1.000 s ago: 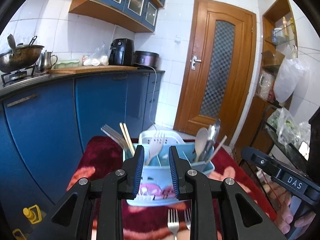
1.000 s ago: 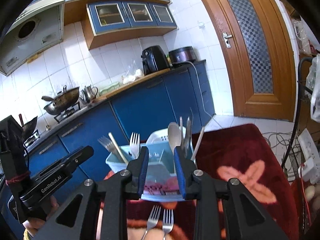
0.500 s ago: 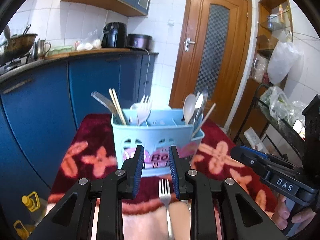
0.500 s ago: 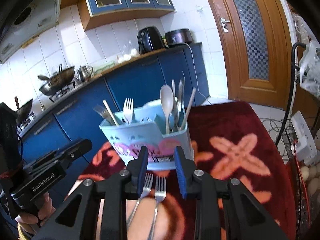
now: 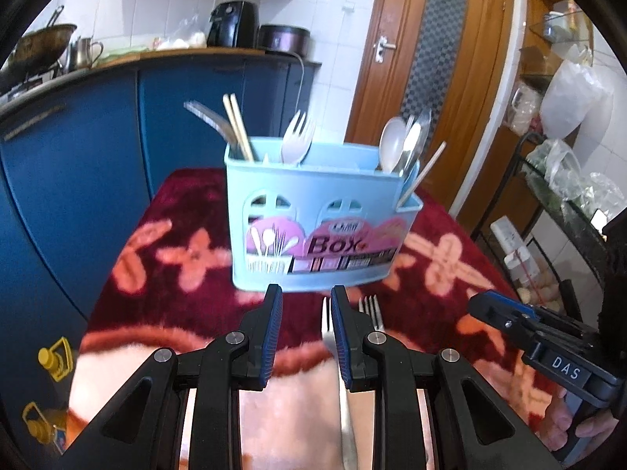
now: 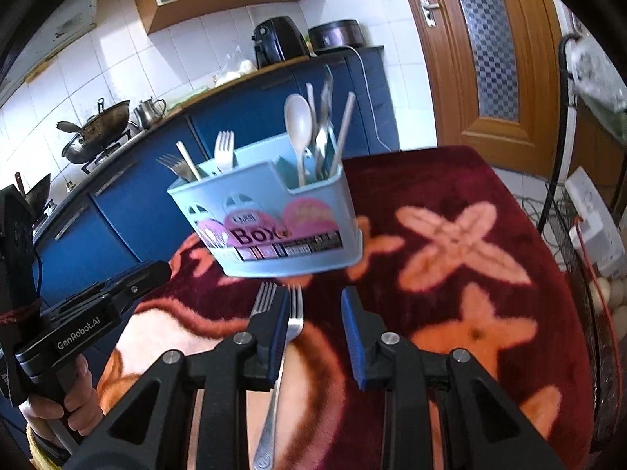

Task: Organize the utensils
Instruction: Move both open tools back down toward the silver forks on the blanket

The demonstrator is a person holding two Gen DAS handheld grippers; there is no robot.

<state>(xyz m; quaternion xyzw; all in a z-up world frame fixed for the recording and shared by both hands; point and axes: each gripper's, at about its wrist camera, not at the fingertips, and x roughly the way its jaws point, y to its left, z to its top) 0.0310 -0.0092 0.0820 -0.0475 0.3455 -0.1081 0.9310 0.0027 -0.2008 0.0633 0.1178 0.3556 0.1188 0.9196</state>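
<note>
On the red blanket just short of the blue caddy lie two forks — both my left gripper and right gripper hang released and empty, so I judge the next move is closing on one fork's handle.

A light-blue plastic utensil box with a pink "Box" label is seen standing upright on a dark-red flowered cloth. Forks, chopsticks and spoons are held upright in its compartments. Two metal forks are laid side by side just in front of it, tines toward the box; possibly they are touching.
</note>
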